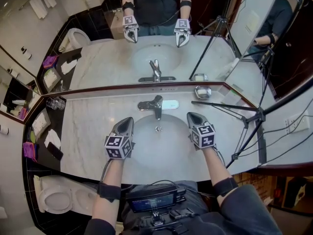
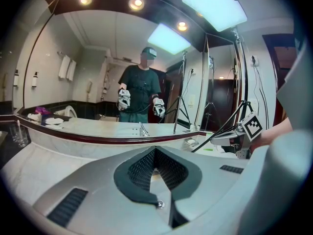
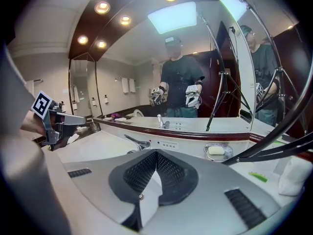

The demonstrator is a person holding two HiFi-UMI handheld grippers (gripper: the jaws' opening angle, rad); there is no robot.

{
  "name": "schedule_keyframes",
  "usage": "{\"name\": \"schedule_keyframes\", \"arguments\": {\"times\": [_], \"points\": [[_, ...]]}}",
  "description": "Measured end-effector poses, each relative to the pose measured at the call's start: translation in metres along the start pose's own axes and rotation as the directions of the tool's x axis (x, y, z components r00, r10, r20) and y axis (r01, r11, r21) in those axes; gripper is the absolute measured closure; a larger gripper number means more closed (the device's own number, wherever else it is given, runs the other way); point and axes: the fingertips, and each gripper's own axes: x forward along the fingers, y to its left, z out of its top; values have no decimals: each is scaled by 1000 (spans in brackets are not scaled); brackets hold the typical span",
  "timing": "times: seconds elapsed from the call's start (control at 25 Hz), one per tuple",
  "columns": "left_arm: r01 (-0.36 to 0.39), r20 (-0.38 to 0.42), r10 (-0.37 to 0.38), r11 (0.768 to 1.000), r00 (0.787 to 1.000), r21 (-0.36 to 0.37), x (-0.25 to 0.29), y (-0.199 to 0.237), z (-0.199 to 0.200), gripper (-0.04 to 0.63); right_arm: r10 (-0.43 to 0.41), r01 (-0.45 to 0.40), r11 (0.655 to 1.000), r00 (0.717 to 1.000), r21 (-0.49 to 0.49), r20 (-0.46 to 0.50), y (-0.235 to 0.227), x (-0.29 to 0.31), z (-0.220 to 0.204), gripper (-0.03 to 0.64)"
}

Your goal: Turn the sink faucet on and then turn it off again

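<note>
Head view: a chrome single-lever faucet (image 1: 155, 105) stands at the back rim of an oval white sink basin (image 1: 146, 153) set in a pale marble counter (image 1: 88, 131), just under a wall mirror (image 1: 102, 58). The left gripper (image 1: 128, 120) hangs over the basin's near left part and the right gripper (image 1: 190, 115) over its near right part, both pointing toward the faucet and both apart from it. A round metal soap dish (image 1: 202, 91) sits on the counter to the right of the faucet, with the legs of a black tripod (image 1: 244, 116) beside it. A white toilet (image 1: 54, 195) shows at lower left.

Left gripper view: the two grey jaws lie together, their dark ribbed pads meeting at the tip (image 2: 154, 150) with nothing between them. The faucet itself is hidden behind the jaws – only its reflection shows in the mirror ahead. The right gripper (image 2: 230, 138) reaches in from the right edge.

Right gripper view: these jaws are closed too, pads meeting at the tip (image 3: 156, 152) and holding nothing. The faucet (image 3: 137, 142) stands just beyond the jaws, a little left of where they point, not touched. The soap dish (image 3: 216, 151) lies ahead to the right and the left gripper (image 3: 73, 119) shows at the left edge
</note>
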Motion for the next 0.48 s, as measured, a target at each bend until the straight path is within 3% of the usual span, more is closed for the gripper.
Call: {"name": "schedule_keyframes", "arguments": {"times": [0.24,0.48], "points": [[-4,-9,4,1000,1000,12,5,1,1,601,13,-17,987,1000,-162,-25,9,21,5,568],[-11,-13,11,1000,1000,11,9,8,1,600,60,-82,923,996,-375,-69,43,51,21,478]]}}
